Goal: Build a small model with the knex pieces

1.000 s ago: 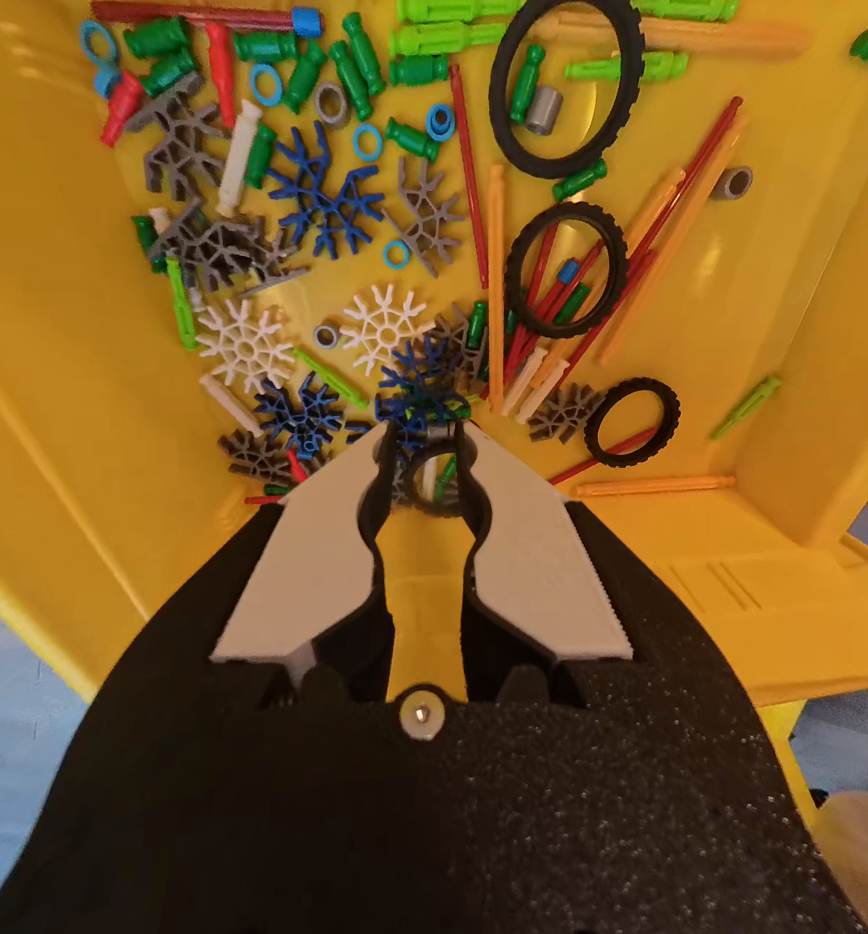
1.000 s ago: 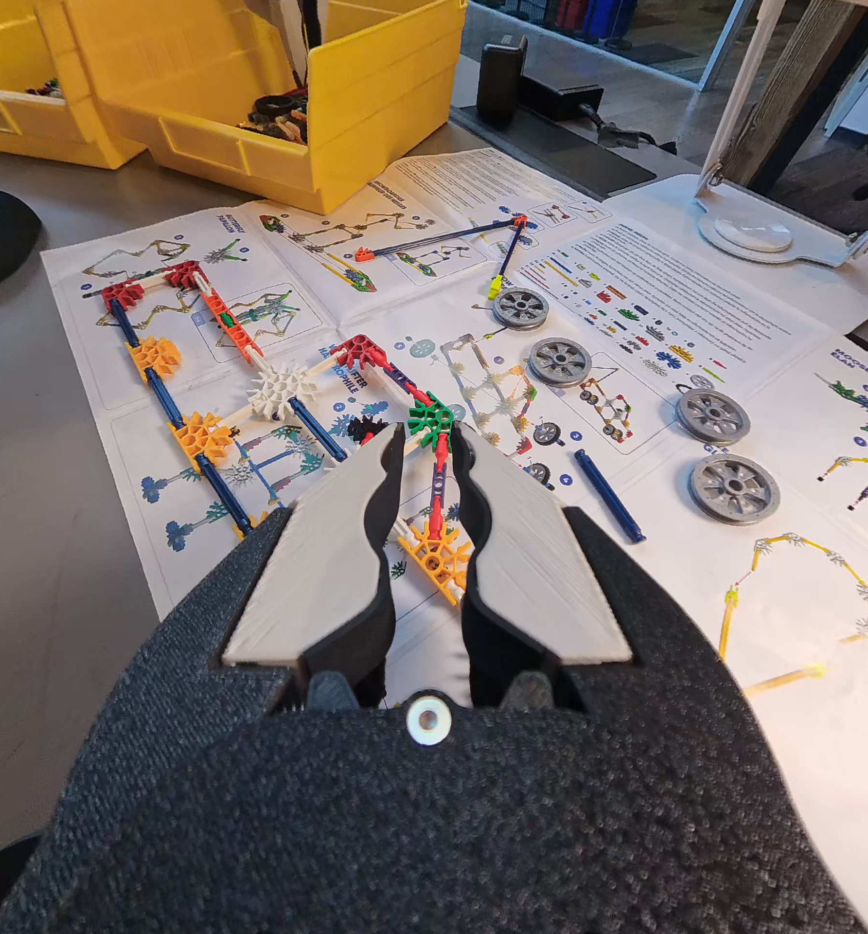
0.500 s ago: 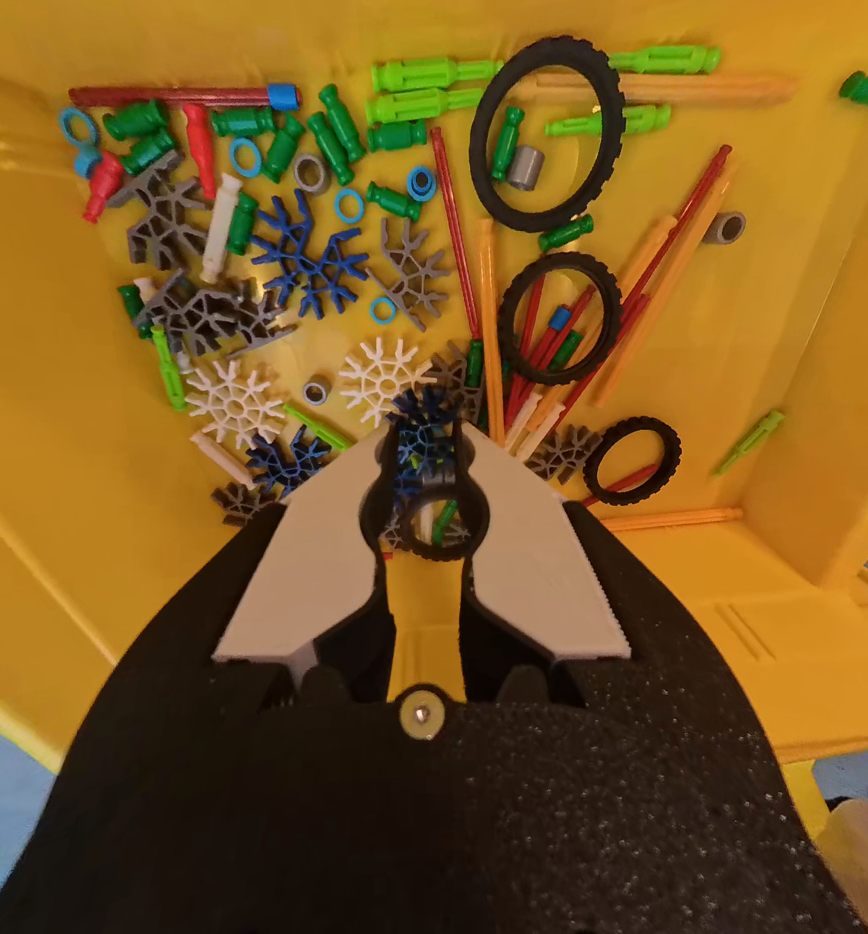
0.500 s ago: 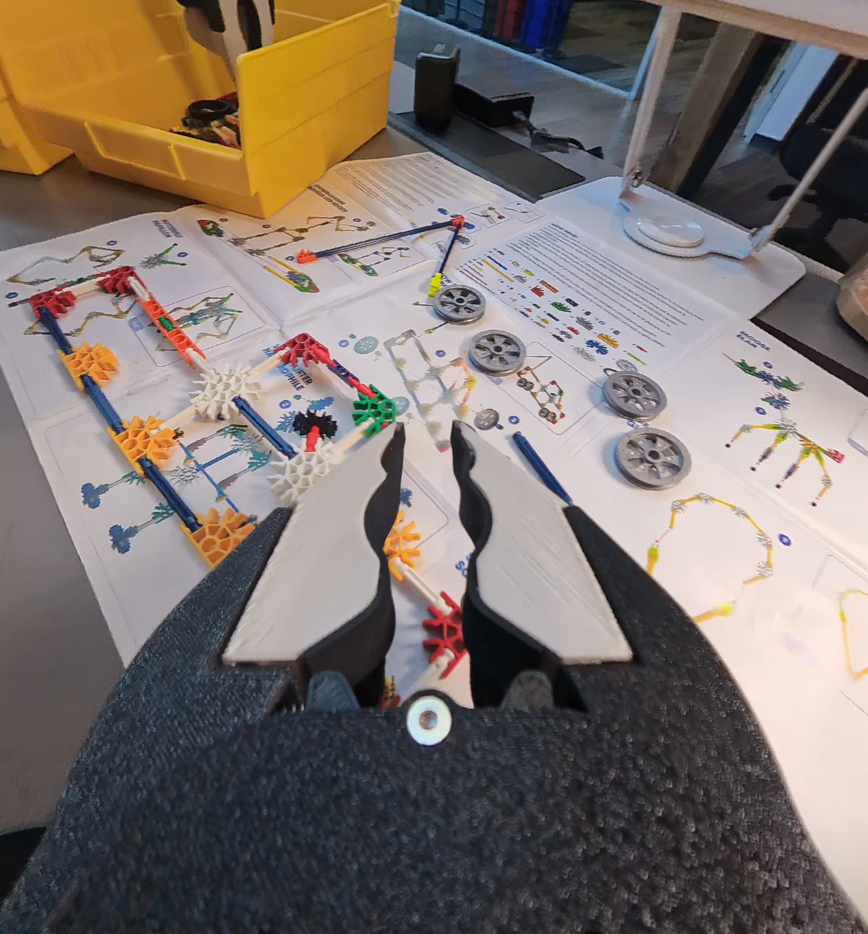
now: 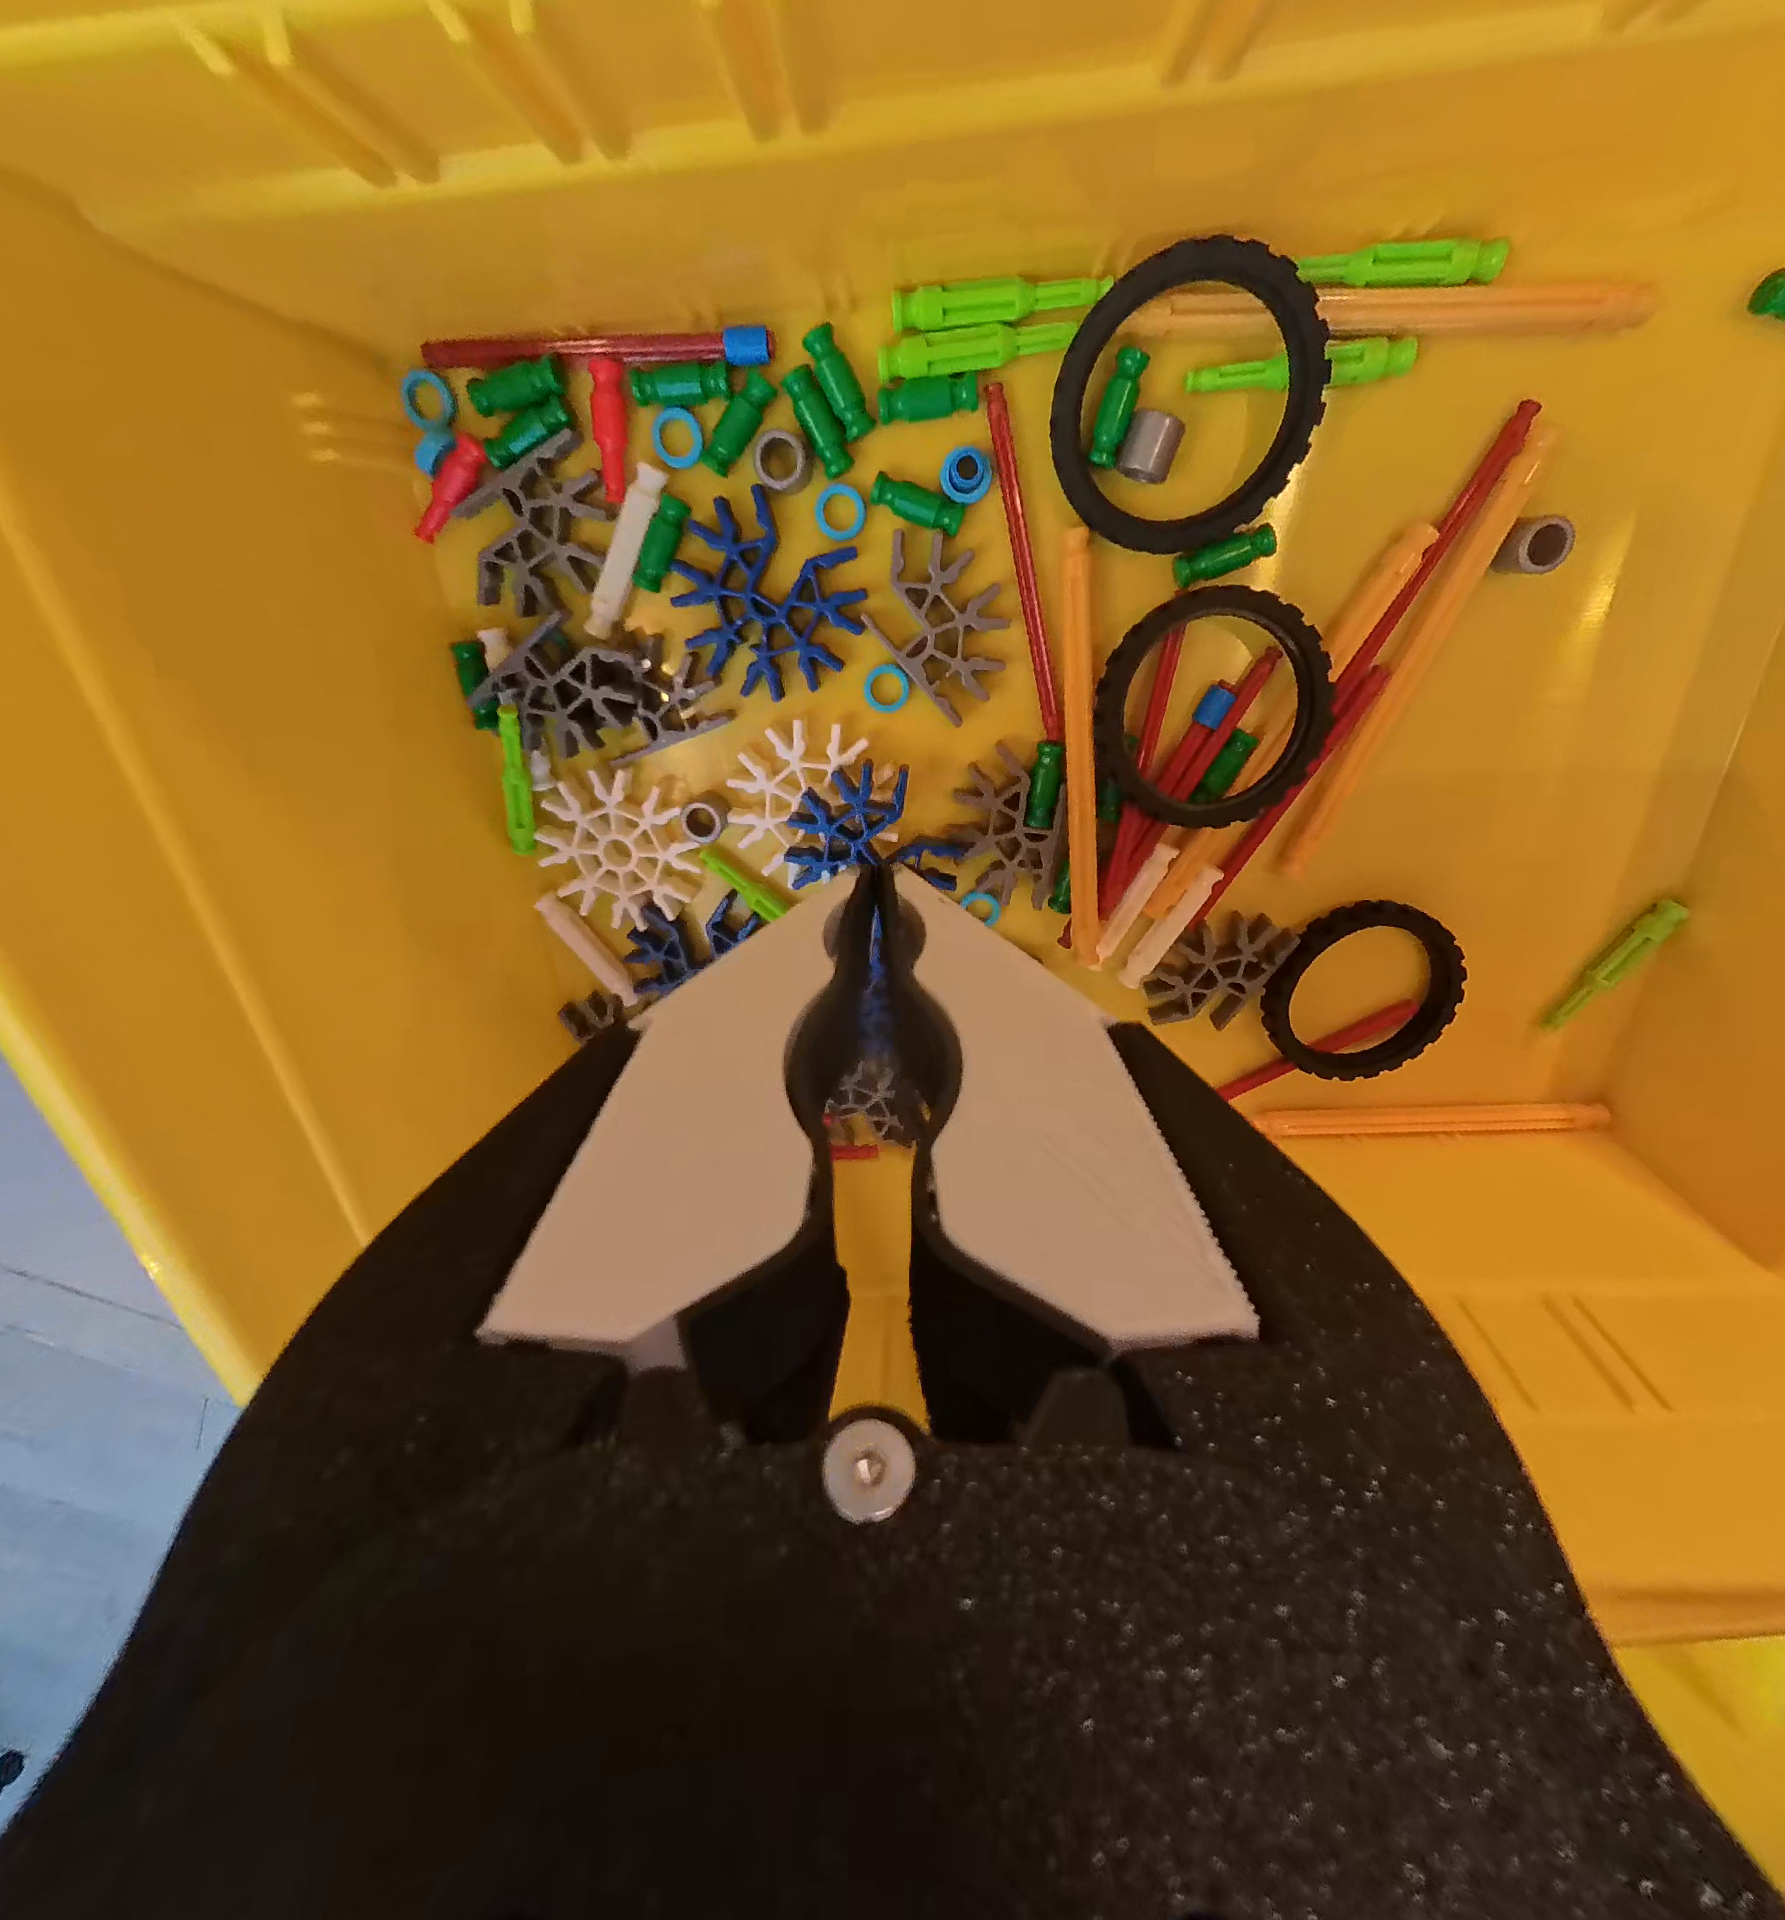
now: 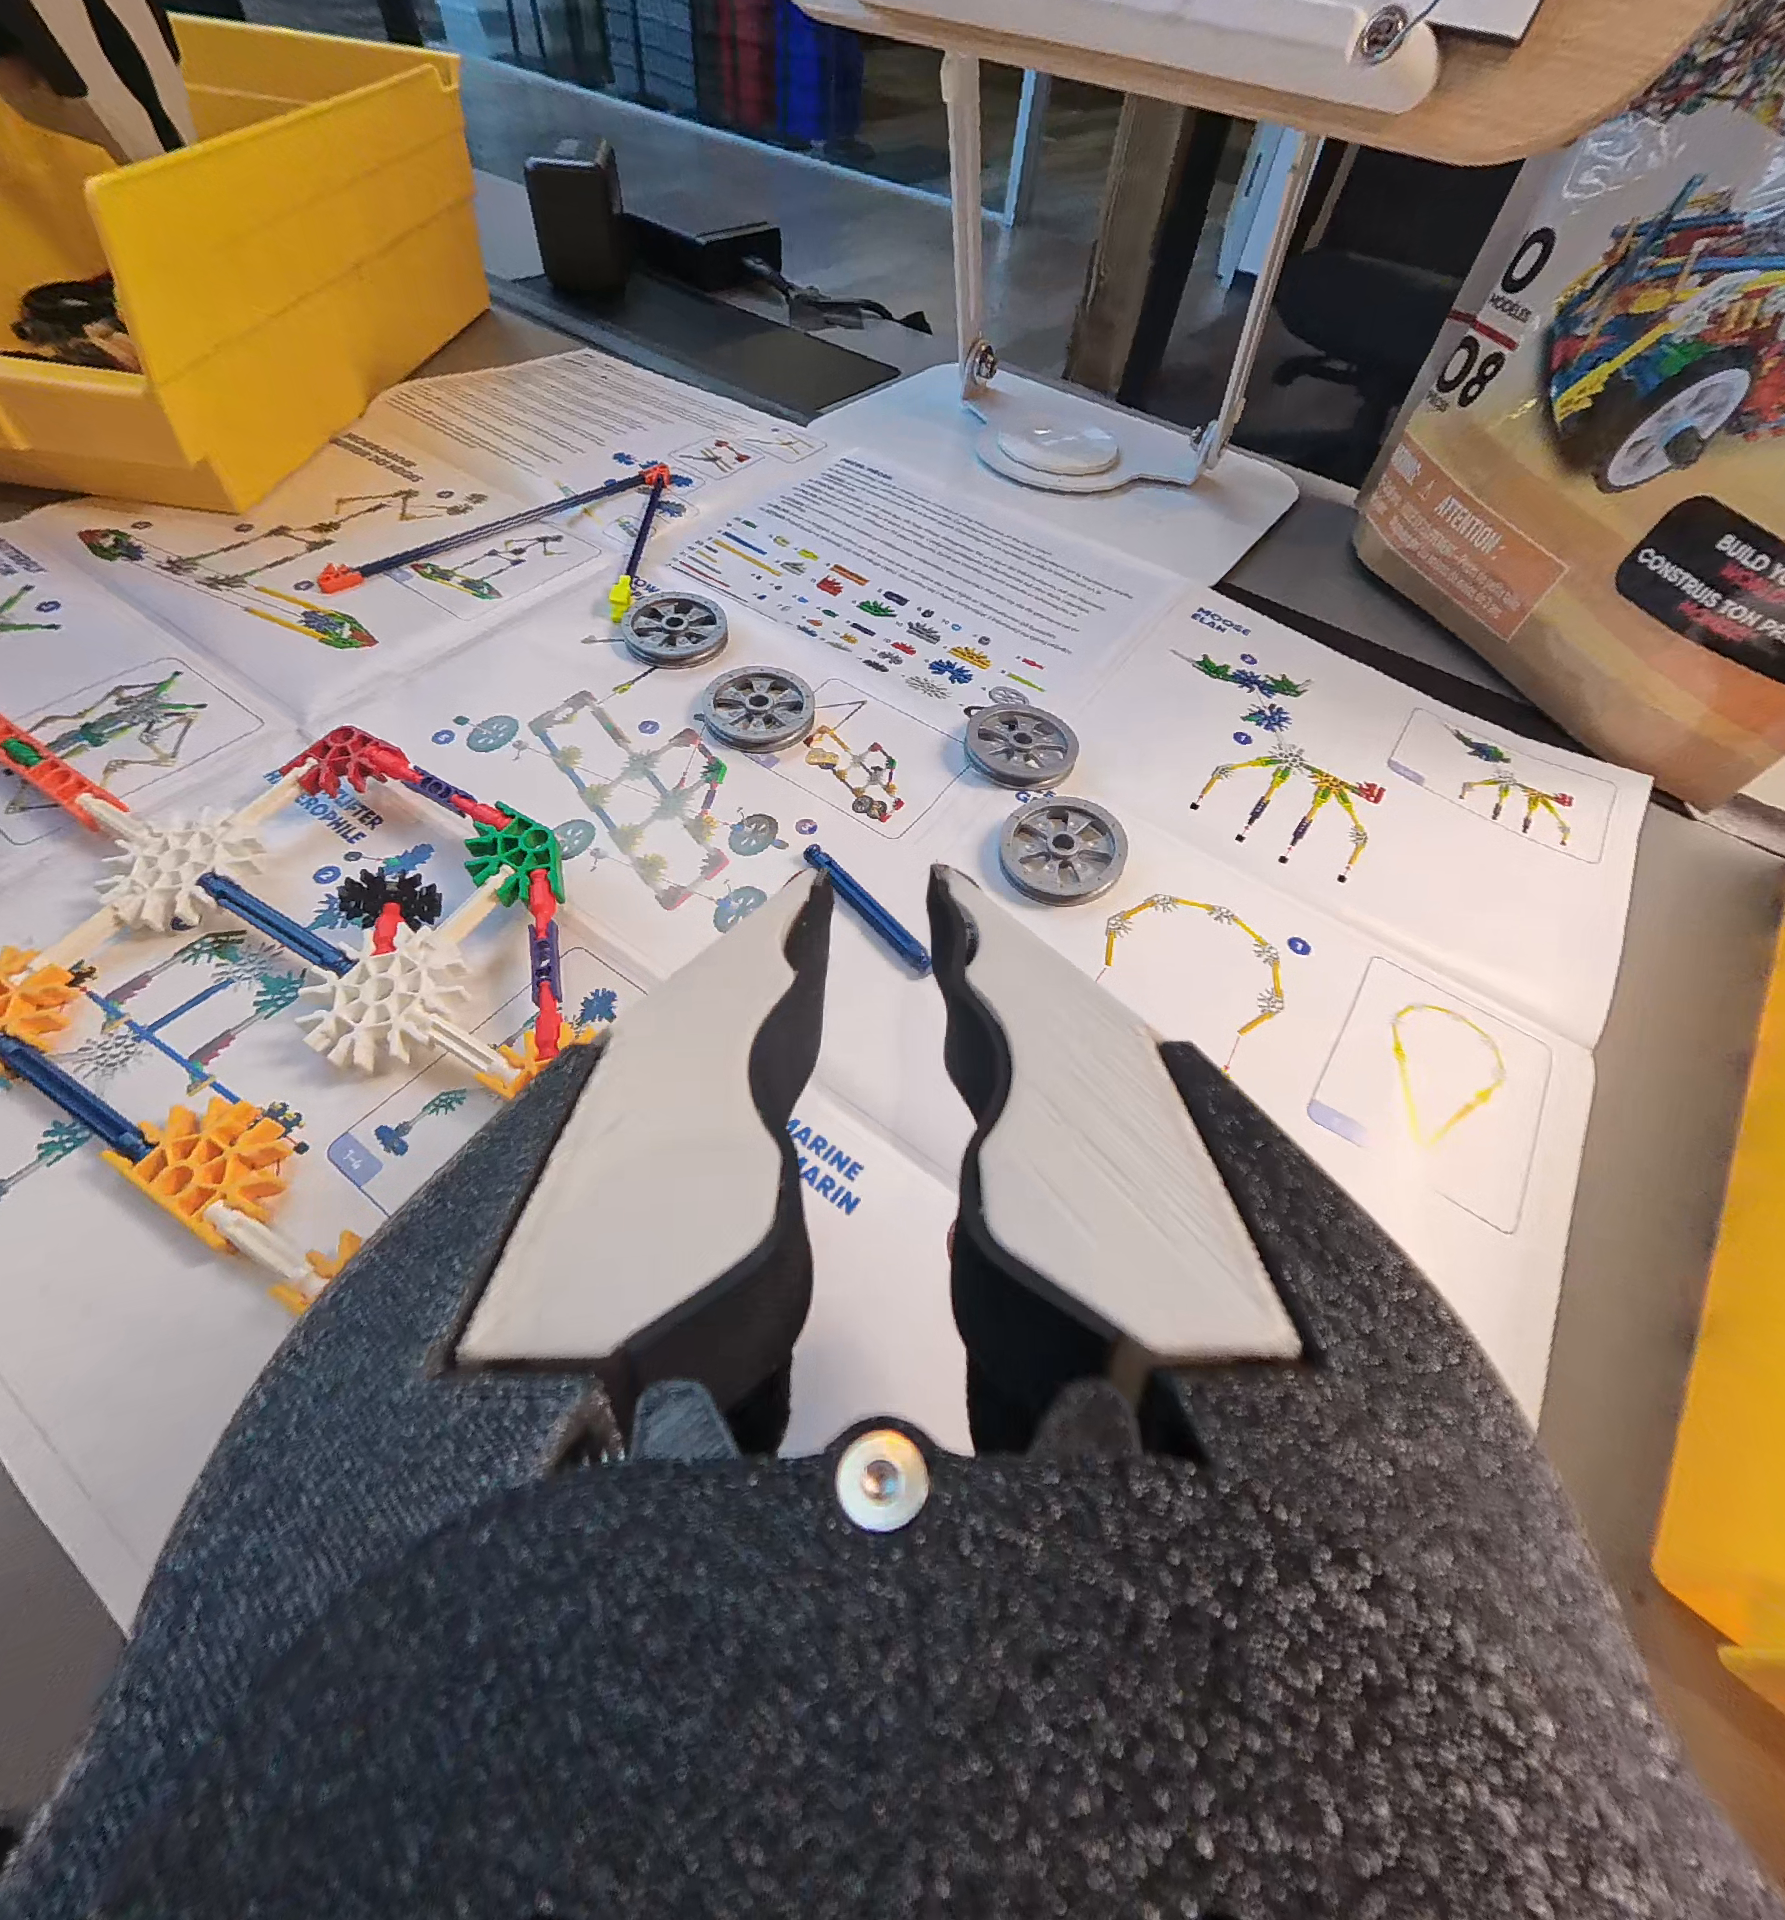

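Note:
My left gripper (image 5: 875, 883) is inside a yellow bin (image 5: 192, 644), shut on a blue snowflake connector (image 5: 852, 821) that sticks out past its tips, above a heap of rods, connectors and black tyres (image 5: 1189, 405). My right gripper (image 6: 872, 883) is open and empty, held over a white instruction sheet (image 6: 1075, 582). A short blue rod (image 6: 867, 909) lies on the sheet between its fingertips. A partly built rod-and-connector frame (image 6: 379, 987) lies to the left, with a green connector (image 6: 519, 842) nearest.
Several grey wheels (image 6: 1062, 849) lie on the sheet just beyond the right gripper. A yellow bin (image 6: 285, 249) stands at the back left, a white lamp base (image 6: 1059, 452) behind, a cardboard toy box (image 6: 1636, 416) at the right, another yellow bin (image 6: 1771, 1299) at the right edge. There is about 55 cm between the tips of the two grippers.
My left gripper closed on the blue snowflake connector and pulled back up from the heap. My right gripper moved right from the built frame to above the loose blue rod.

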The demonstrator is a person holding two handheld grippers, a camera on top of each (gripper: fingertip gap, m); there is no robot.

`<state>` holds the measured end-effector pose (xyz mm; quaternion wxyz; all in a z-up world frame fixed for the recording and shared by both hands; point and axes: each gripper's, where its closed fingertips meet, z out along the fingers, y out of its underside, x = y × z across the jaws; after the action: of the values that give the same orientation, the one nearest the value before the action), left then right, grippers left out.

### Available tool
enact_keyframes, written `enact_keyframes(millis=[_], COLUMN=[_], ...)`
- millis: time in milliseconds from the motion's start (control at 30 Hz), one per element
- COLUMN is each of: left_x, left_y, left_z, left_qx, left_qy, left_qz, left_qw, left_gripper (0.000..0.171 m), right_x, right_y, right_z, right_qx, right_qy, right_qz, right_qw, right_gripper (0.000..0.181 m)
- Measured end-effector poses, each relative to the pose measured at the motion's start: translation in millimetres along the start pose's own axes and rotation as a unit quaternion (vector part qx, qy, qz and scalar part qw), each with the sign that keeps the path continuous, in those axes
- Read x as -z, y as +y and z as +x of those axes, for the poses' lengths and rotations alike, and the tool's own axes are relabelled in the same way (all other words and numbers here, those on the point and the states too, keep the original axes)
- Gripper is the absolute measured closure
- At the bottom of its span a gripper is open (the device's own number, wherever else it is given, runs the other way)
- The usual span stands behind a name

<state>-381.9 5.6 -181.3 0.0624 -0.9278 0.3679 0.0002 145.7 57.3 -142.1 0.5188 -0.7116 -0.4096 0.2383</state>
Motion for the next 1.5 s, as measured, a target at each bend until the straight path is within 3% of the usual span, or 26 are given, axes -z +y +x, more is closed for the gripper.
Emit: enact_keyframes(millis=[833,1500], left_x=[10,11], left_y=[-5,-12], left_z=[-14,-10], left_qx=[-0.001,-0.008], left_qy=[-0.050,-0.053], left_qz=[0.025,0.028], left_qw=[0.998,0.998], left_gripper=[0.171,0.171], right_x=[-3,-4], right_y=[3,6], right_z=[-4,-7], right_qx=[0.001,0.003], right_qy=[-0.004,-0.013], right_qz=[-0.007,-0.011], right_qw=[1.000,1.000], right_gripper=[0.163,0.163])
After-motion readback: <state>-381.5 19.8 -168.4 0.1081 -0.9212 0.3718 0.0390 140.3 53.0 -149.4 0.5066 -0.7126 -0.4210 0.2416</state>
